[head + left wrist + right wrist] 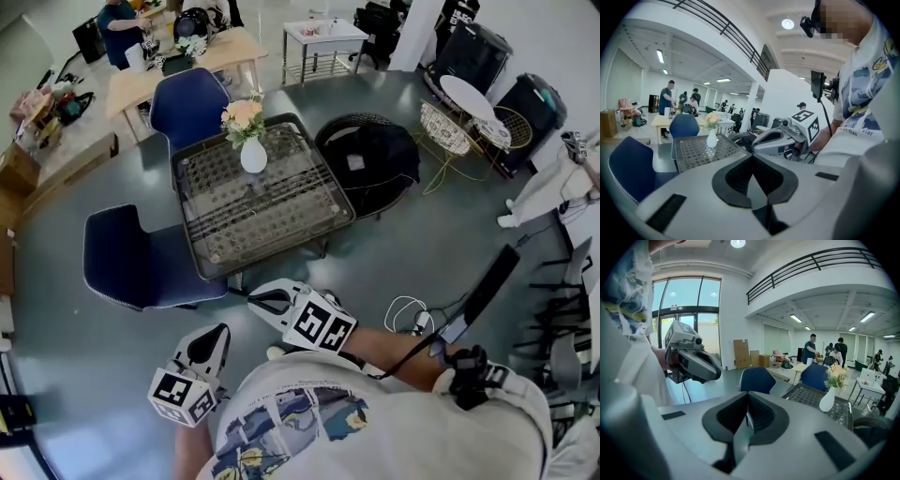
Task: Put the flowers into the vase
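A white vase (253, 156) with pale peach flowers (242, 115) in it stands at the far side of a dark mesh-topped table (272, 220). Both grippers hang close to the person's body, well short of the table. My left gripper (210, 343) is at the lower left, and my right gripper (266, 302) is beside it, nearer the table edge. In the left gripper view the jaws (752, 159) are shut with nothing between them, and the vase (711, 139) is far ahead. In the right gripper view the jaws (748, 397) are shut and empty, with the vase (828, 400) off to the right.
One blue chair (141, 259) stands left of the table and another (187, 103) behind it. A round black seat (370, 159) sits to the right, with wire-frame chairs (445, 129) beyond. A white cable (408, 309) lies on the floor. People sit at a wooden table (178, 61) far back.
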`<state>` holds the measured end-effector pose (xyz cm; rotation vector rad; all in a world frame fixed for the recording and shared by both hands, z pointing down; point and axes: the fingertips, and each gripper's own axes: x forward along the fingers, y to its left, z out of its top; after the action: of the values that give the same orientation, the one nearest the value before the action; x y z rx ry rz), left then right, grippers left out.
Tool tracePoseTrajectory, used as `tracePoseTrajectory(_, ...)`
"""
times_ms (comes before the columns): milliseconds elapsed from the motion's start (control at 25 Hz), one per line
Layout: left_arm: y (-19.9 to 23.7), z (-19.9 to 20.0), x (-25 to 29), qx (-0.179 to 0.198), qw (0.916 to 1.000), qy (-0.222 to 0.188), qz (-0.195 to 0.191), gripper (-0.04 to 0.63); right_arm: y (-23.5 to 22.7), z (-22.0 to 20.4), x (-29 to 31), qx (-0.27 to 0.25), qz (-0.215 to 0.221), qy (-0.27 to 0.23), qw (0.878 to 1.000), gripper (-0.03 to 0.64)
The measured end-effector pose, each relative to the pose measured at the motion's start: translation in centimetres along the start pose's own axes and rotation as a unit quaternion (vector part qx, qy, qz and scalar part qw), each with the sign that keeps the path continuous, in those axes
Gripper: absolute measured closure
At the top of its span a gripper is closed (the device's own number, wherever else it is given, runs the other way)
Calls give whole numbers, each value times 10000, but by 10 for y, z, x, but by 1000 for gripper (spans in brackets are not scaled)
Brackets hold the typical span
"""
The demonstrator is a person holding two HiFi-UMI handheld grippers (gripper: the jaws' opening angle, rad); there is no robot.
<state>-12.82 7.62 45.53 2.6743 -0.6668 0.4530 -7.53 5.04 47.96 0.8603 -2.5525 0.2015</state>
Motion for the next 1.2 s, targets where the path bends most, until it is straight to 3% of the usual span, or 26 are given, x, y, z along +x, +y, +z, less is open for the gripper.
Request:
tracePoseTrajectory(560,-16,-1,0,76,9998,17,-180,586,9,7,-9,-107,-56,-22,9999,606)
tracePoseTrajectory(1200,-17,-9,-9,10,9999,39,-111,586,20,9,-7,-165,10,30,9999,606)
